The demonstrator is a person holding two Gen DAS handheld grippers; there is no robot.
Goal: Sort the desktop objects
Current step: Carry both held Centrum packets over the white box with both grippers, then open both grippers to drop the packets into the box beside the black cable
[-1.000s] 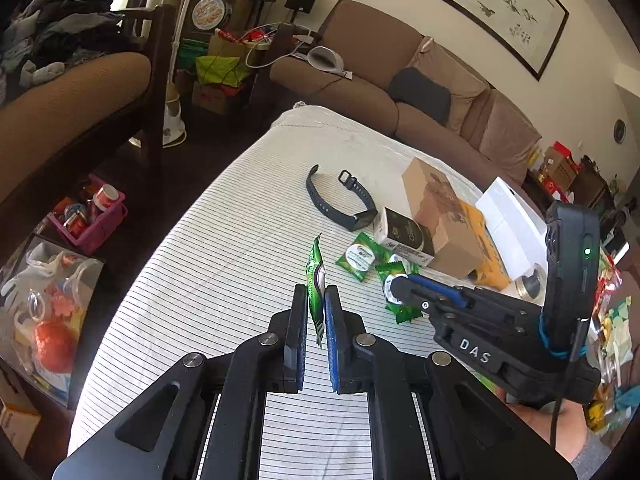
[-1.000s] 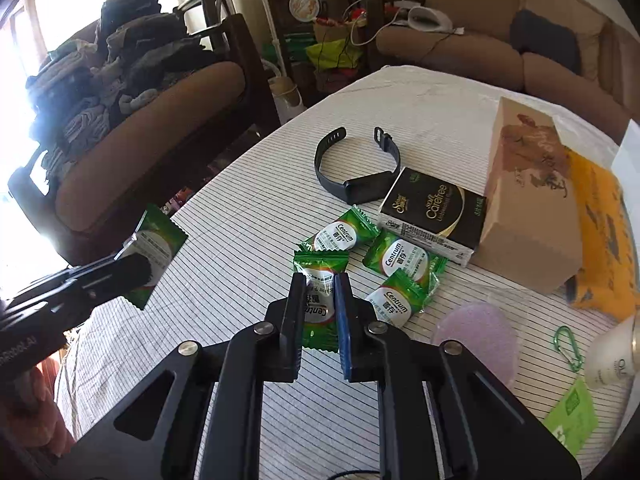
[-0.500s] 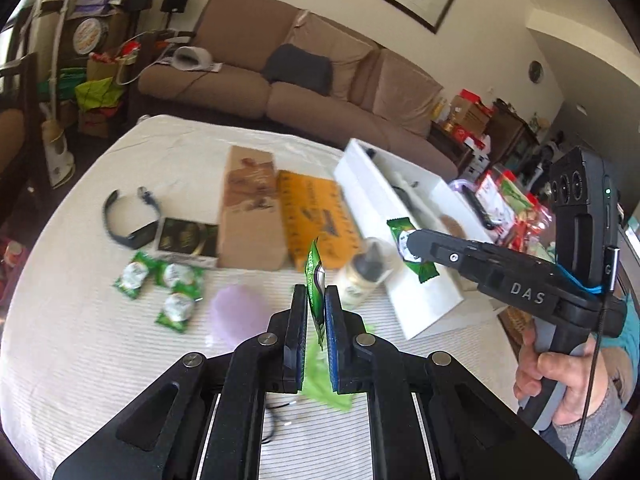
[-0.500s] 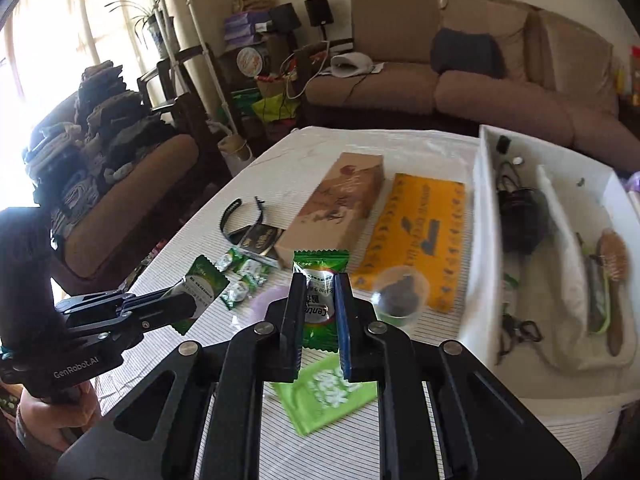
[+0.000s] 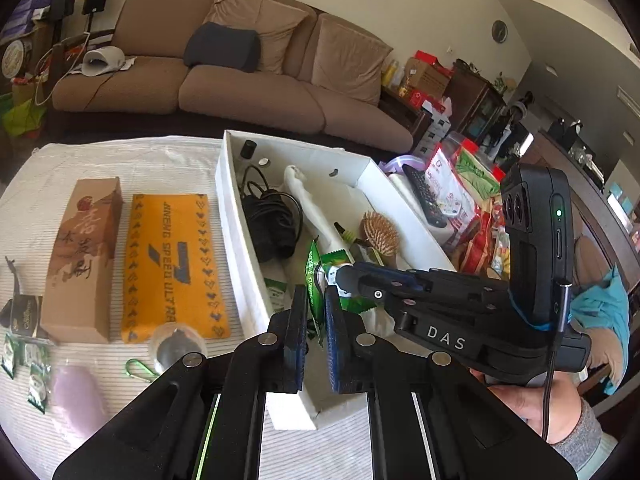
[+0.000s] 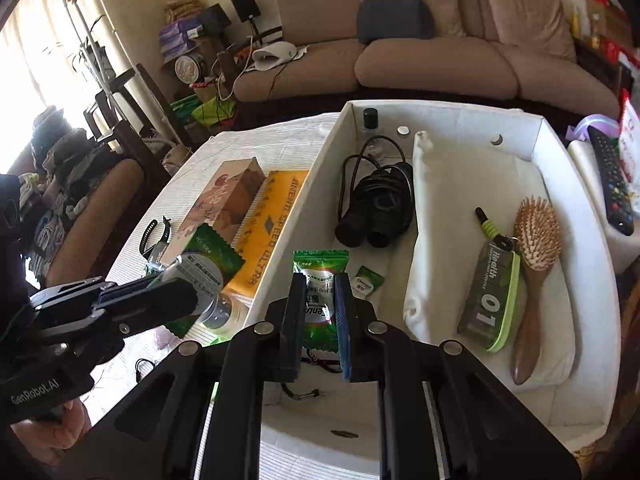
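Observation:
My left gripper [image 5: 315, 304] is shut on a green Centrum sachet [image 5: 311, 276], held edge-on above the near left wall of the white storage box [image 5: 240, 232]. My right gripper [image 6: 318, 292] is shut on another green Centrum sachet [image 6: 320, 264], held over the box's near left part; it also shows in the left wrist view [image 5: 340, 264]. One green sachet [image 6: 366, 280] lies on the box floor. Several more sachets [image 5: 36, 364] lie on the striped table at the far left.
The box holds a black cable bundle [image 6: 376, 208], a white roll [image 6: 428, 216], a wooden hairbrush [image 6: 534, 248] and a green case [image 6: 490, 296]. On the table lie an orange pack [image 5: 172, 260], a brown carton [image 5: 84, 256], a small jar [image 5: 176, 348], a purple disc [image 5: 76, 392] and a black wristband [image 6: 154, 236].
Both grippers have swung right with their sachets, from over the loose sachets on the table to over the white box. Both stay shut.

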